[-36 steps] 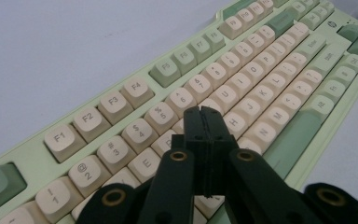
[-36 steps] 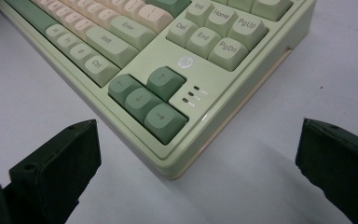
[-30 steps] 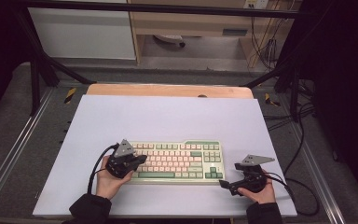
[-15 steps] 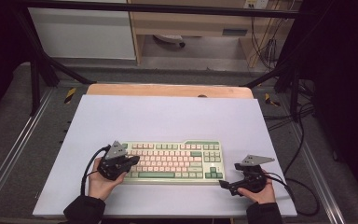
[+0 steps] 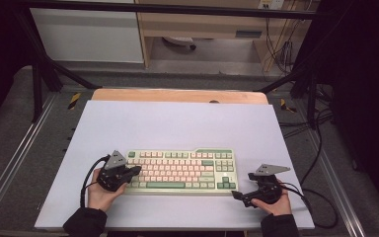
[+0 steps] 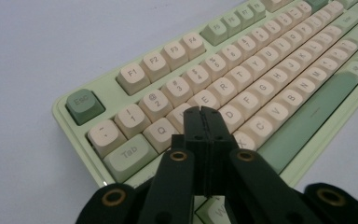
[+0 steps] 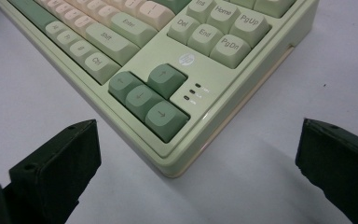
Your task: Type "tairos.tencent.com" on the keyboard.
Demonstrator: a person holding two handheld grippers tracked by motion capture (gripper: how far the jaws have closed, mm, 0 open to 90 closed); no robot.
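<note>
A pale green keyboard (image 5: 182, 170) with cream and green keys lies across the near half of a white table top (image 5: 177, 123). My left gripper (image 5: 137, 170) is shut with nothing in it. Its tips hover over the keyboard's left end. In the left gripper view the closed jaws (image 6: 204, 114) point at the keys just right of Q, above the keyboard (image 6: 242, 79). My right gripper (image 5: 238, 196) stands open just off the keyboard's near right corner. In the right gripper view that gripper (image 7: 199, 130) frames the corner of the keyboard (image 7: 168, 93) with the arrow keys, and nothing touches the pads.
A wooden strip (image 5: 177, 95) runs along the table's far edge. Black frame bars (image 5: 39, 79) stand at both sides. Cables (image 5: 321, 197) trail over the grey floor at the right. A cabinet (image 5: 197, 24) stands beyond the table.
My left gripper has shifted a little to the left and toward the person, over the keyboard's left end. The right gripper has kept still.
</note>
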